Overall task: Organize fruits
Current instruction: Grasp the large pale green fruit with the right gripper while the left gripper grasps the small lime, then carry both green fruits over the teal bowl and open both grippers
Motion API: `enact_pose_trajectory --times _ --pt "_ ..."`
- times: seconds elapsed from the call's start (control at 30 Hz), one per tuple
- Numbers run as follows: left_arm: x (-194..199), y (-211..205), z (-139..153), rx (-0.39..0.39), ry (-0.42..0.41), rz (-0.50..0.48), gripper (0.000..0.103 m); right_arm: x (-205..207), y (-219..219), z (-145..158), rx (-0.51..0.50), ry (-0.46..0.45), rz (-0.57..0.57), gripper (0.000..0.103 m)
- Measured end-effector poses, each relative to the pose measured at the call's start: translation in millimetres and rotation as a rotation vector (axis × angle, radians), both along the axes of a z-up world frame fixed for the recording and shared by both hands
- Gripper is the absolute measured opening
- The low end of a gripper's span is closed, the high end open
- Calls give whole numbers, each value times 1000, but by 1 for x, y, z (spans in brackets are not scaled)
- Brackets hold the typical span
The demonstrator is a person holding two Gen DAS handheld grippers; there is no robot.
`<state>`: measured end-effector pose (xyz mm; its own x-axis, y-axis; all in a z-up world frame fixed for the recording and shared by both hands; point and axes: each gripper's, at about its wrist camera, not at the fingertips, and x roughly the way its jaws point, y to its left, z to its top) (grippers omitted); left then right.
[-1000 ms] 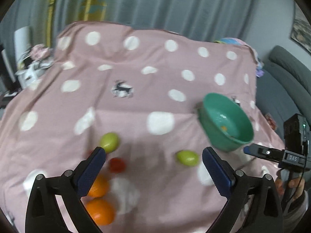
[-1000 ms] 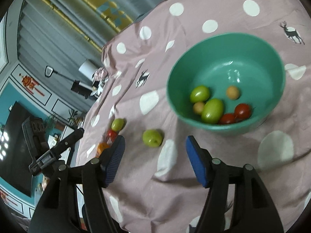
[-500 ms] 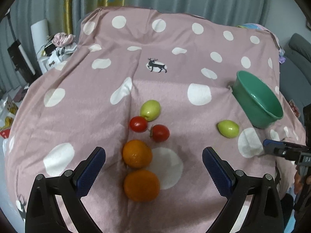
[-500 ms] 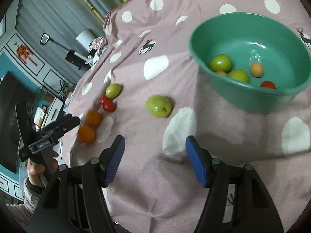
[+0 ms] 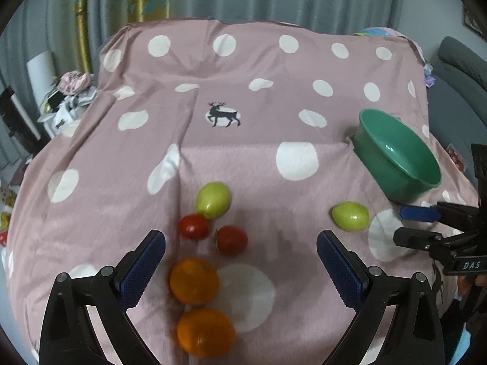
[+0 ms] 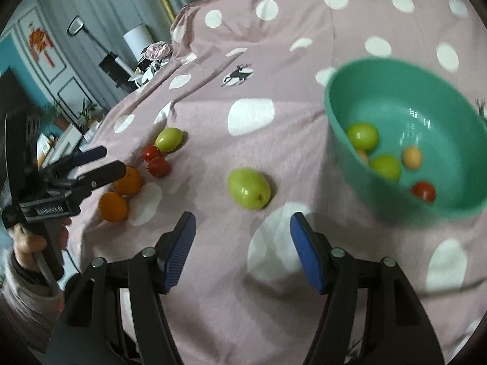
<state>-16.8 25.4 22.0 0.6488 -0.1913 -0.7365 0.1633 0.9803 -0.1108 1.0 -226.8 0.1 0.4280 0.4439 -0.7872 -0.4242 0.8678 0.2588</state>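
On the pink spotted cloth lie two oranges [image 5: 194, 280] [image 5: 205, 337], two red tomatoes [image 5: 193, 227] [image 5: 231, 239] and a green fruit [image 5: 213, 200]. My left gripper [image 5: 241, 261] hangs open above the oranges with nothing between its fingers. A lone green fruit [image 6: 249, 188] [image 5: 350, 216] lies just ahead of my right gripper [image 6: 243, 245], which is open and empty. The teal bowl [image 6: 450, 210] [image 5: 398, 164] at the right holds several small green, red and tan fruits. In the left wrist view the right gripper [image 5: 408, 223] shows at the right edge.
The cloth [image 5: 243, 140] covers a table whose edges drop away at left and front. A grey sofa [image 5: 462, 70] stands at the right. Clutter and a white roll [image 6: 138, 41] lie beyond the far left corner. A person's hand [image 6: 30, 243] holds the left gripper.
The left wrist view swung left and down, bringing the oranges and tomatoes between its fingers. My right gripper moved away from the bowl toward the lone green fruit and rolled.
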Motion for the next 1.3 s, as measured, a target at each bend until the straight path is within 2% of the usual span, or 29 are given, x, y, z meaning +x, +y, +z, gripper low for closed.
enact_pose_trajectory --times 0.1,0.27,0.4,0.5,0.7,0.77,0.9,0.97,1.03,1.3 --pt "14 -1 -3 -3 21 -21 99 10 8 0 -64 -35 33 64" --pt "39 2 -9 -25 60 -47 99 27 17 -8 -119 -22 89 61" --pt "55 0 -15 -18 80 -74 98 34 30 -16 -166 -14 146 51" --pt "66 -4 -24 18 109 -84 86 38 40 -21 -192 -9 182 48" --pt "81 -9 -41 82 158 -82 80 40 53 -29 -252 -12 212 45" --pt "85 -10 -45 98 178 -77 67 40 56 -30 -266 -17 218 43" --pt "93 -10 -53 136 228 -70 53 42 61 -36 -290 -4 226 40" --pt "95 -12 -57 167 248 -75 42 42 63 -38 -316 -7 231 40" --pt "96 -12 -57 157 252 -84 38 43 63 -39 -325 -9 234 39" --pt "91 -15 -48 120 199 -85 38 47 57 -40 -276 11 219 39"
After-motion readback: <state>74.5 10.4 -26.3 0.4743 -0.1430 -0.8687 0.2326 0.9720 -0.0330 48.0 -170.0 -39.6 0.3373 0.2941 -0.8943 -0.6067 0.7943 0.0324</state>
